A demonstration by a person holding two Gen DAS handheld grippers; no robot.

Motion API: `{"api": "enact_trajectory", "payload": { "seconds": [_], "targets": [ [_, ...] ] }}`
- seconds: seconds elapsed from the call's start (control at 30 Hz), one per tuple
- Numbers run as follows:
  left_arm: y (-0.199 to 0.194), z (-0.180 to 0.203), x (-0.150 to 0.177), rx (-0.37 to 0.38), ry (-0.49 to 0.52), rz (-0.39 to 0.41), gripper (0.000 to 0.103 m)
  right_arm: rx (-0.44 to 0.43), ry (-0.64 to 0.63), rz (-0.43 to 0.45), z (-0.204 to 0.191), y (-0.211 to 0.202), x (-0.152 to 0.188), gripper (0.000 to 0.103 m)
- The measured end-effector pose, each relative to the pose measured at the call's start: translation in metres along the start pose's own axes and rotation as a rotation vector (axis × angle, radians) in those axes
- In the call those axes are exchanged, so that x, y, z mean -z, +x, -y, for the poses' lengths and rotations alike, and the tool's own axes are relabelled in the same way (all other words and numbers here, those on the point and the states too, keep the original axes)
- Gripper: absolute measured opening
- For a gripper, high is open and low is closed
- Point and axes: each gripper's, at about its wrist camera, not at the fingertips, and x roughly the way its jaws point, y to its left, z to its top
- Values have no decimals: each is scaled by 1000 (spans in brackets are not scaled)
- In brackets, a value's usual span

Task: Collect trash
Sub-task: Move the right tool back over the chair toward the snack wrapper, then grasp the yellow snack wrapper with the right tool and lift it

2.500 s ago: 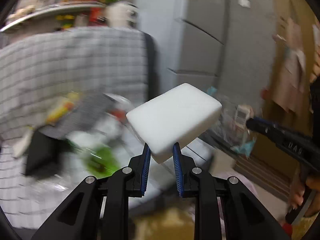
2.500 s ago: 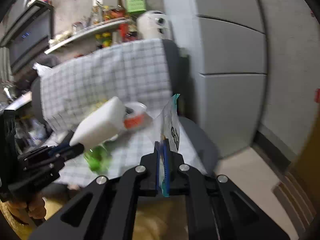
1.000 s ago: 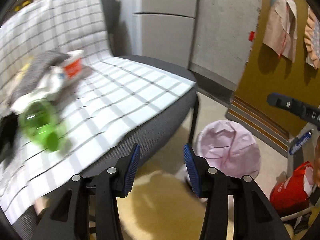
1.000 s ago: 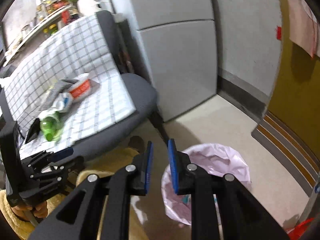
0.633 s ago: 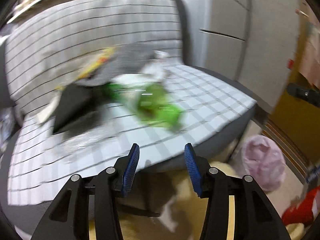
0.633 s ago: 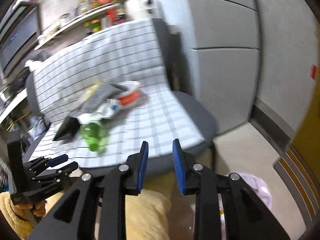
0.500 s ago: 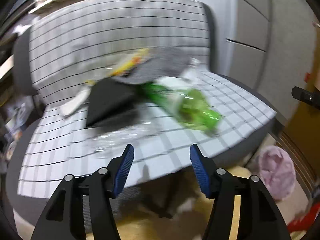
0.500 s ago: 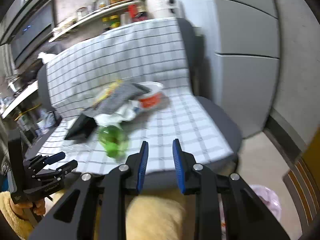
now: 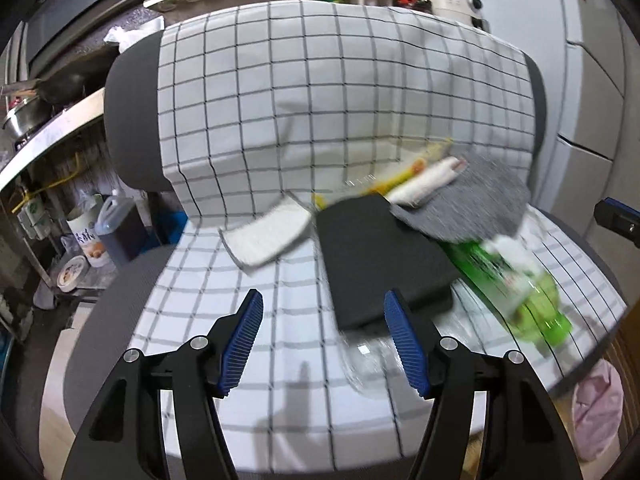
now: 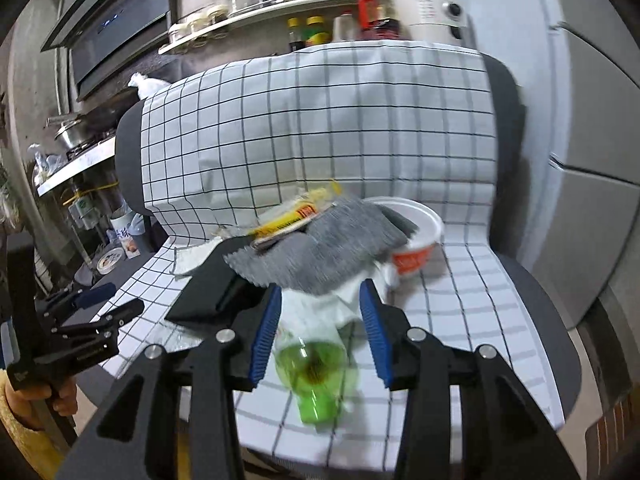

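Ribbed green plastic bottle [image 10: 312,376] btwn claw [image 10: 324,336] pads.

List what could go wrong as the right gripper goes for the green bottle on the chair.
The bottle is round and lies near the seat's front edge, so a nudge from the open right gripper may roll it off. The grey cloth and tissue overlap its neck and could get dragged along.

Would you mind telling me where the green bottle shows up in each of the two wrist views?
Left wrist view: the green bottle lies at the right, on the checked cloth, beside the black pad.
Right wrist view: low in the centre, framed by the open right claw.
Shared landmark: the grey cloth draped over the pile.
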Motion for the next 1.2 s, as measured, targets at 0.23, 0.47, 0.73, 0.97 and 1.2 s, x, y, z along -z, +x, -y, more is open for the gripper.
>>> {"api": "enact_trajectory", "payload": {
  "seconds": [0.23,0.47,0.73,0.97,1.2],
  "targets": [
    [30,-17,-25,-44,-10,2,64,-5,-34,-35,-17,58,-34,40],
    [66,-39,-52,-78,-56,11,64,76,2,-84,-42,143,-69,41],
    [89,-52,-55,-64,-78,4,64,169,116,-146,-51,210,-83,49],
    [103,-67,-44,-64,-108,-28,64,204,178,-200,-48,237,-76,38],
    [86,-70,-38,-89,-108,-27,64,33,307,-48,-33,191,-91,5]
  ]
}}
